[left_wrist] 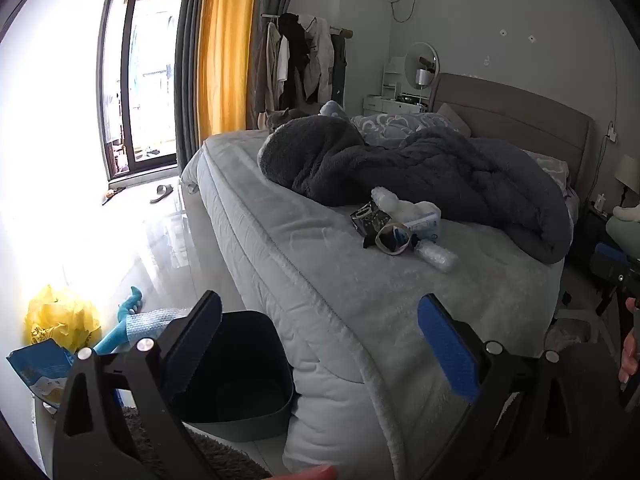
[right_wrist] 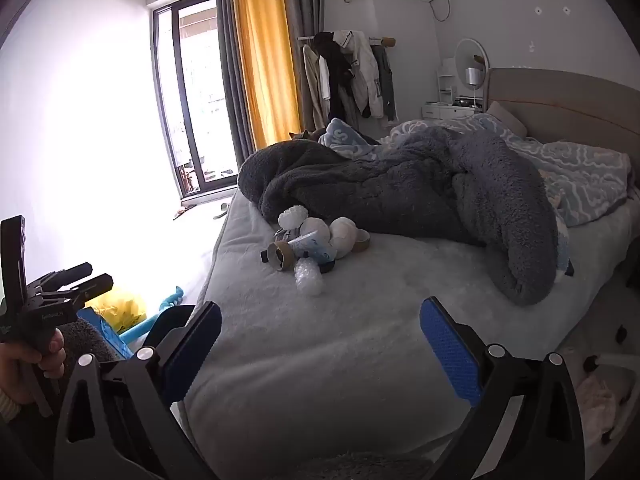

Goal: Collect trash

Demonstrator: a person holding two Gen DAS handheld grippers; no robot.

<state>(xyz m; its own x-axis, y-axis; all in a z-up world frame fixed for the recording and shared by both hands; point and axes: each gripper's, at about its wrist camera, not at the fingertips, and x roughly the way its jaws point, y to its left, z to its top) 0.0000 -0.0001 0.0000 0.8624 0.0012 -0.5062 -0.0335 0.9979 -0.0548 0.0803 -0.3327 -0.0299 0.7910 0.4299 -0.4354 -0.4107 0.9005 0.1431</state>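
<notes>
A heap of trash lies on the grey bed: a dark wrapper, a cardboard tape roll, white crumpled paper, a tissue pack and a bubble-wrap roll. The right wrist view shows the same heap with bubble wrap nearest. A dark bin stands on the floor by the bed's corner. My left gripper is open and empty above the bed corner. My right gripper is open and empty over the bed's near edge, short of the heap.
A dark fleece blanket lies behind the heap. A cat sits at the bed's far edge. A yellow bag, a blue toy and a blue packet lie on the floor at left.
</notes>
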